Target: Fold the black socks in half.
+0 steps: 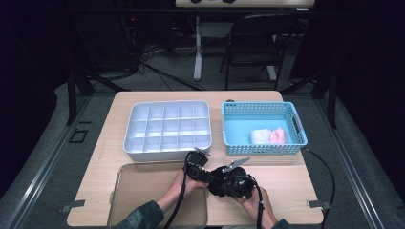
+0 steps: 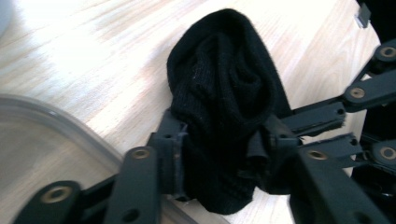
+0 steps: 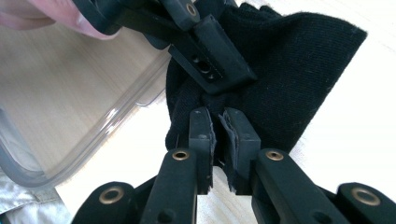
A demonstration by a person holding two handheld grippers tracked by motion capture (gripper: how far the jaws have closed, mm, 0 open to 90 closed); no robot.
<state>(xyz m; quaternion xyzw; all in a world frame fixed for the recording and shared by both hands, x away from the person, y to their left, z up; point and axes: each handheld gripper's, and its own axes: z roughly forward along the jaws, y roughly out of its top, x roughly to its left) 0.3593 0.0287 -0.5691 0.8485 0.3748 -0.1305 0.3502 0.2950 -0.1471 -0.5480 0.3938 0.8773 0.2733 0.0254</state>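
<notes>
Ahead of your hands, the grey divided tray [image 1: 167,129] sits at the far left of the counter [image 1: 286,179] and the blue basket [image 1: 263,128] at the far right, with a white cloth [image 1: 261,136] and a pink cloth [image 1: 279,135] lying in the basket's near right part. Both are well apart from where you are working. The clear shallow tray [image 1: 143,186] lies at the near left, and its rim runs just beside your left gripper [image 1: 197,164]; in the left gripper view that rim passes under the left jaw.

Your forearms come in from the near edge, and your two hands meet close together in front of you, each gripper angled toward the other. Your right gripper [image 1: 234,183] lies low over the counter, its cable looping away to the right.

The black sock [image 2: 222,93] is bunched up on the bare wood just right of the clear tray, between the two grippers. Your left gripper has its jaws on either side of the bundle, pressing into its sides. Your right gripper's jaws are nearly together, pinching a fold at the sock's near edge [image 3: 261,102], with the left gripper's jaw crossing just above them in the right gripper view.
</notes>
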